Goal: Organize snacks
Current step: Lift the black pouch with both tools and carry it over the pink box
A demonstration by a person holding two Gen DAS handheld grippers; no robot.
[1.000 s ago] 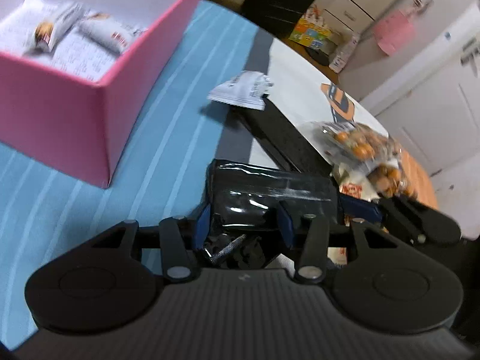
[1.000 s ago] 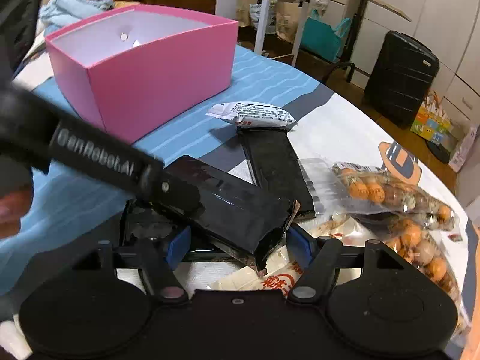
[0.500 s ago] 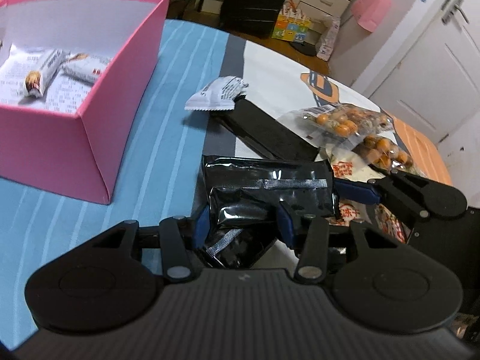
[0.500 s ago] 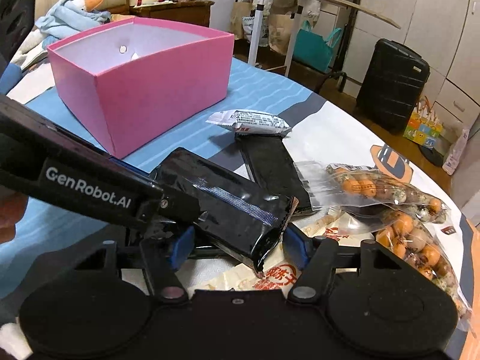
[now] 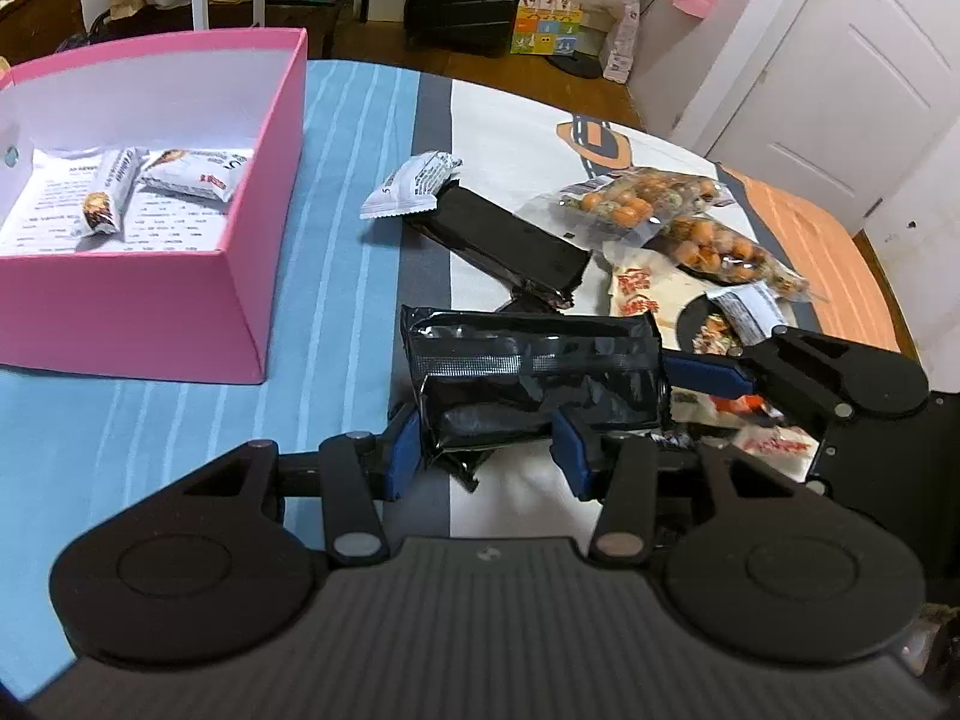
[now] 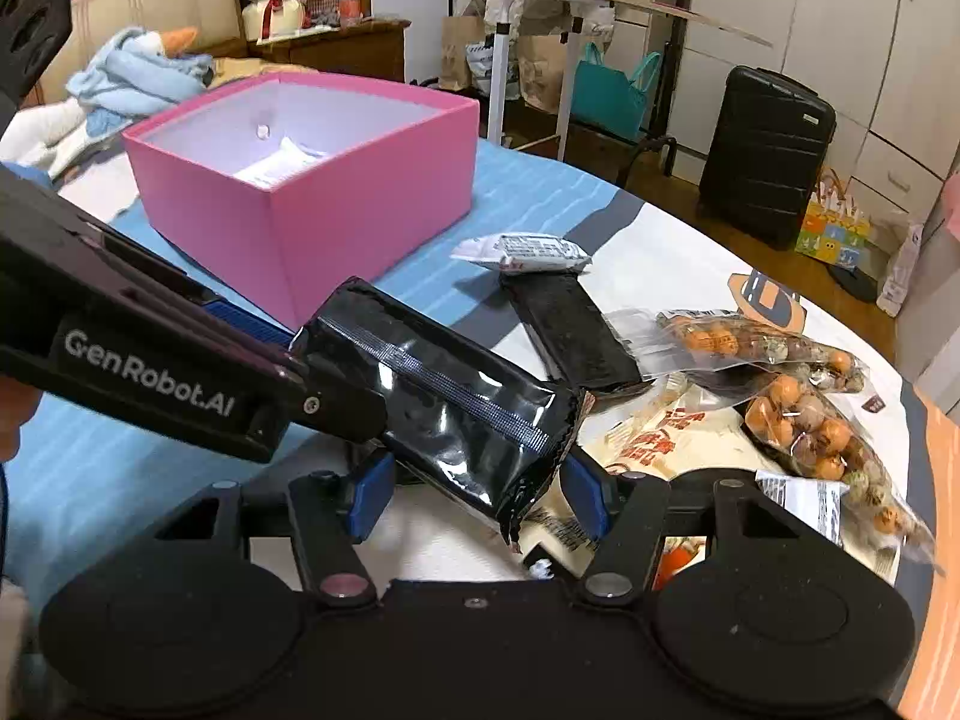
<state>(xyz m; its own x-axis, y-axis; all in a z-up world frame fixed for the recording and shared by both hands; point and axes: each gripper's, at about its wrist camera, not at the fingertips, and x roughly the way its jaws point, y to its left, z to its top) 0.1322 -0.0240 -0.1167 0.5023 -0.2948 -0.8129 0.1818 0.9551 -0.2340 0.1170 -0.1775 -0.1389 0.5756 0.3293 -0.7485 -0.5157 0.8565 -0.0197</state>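
Observation:
A glossy black snack packet (image 5: 534, 366) (image 6: 456, 402) hangs above the table, and my left gripper (image 5: 489, 444) is shut on its near end. In the right wrist view the left gripper's black body (image 6: 150, 360) comes in from the left. The packet's other end lies between the jaws of my right gripper (image 6: 478, 492), which are closing; a blue fingertip (image 5: 708, 375) sits by the packet's edge and I see no firm press. The pink box (image 5: 150, 312) (image 6: 360, 228) stands to the left with two white snack bars (image 5: 192, 174) inside.
On the striped cloth lie a white packet (image 5: 414, 183) (image 6: 528, 252), a flat black packet (image 5: 504, 246) (image 6: 570, 330), two clear bags of orange nuts (image 5: 636, 198) (image 6: 810, 420) and white red-printed bags (image 5: 636, 288). A black suitcase (image 6: 762, 150) stands beyond the table.
Both grippers have risen and carried the black packet up off the pile. The left gripper has rolled level. The right gripper's jaws have narrowed around the packet's end.

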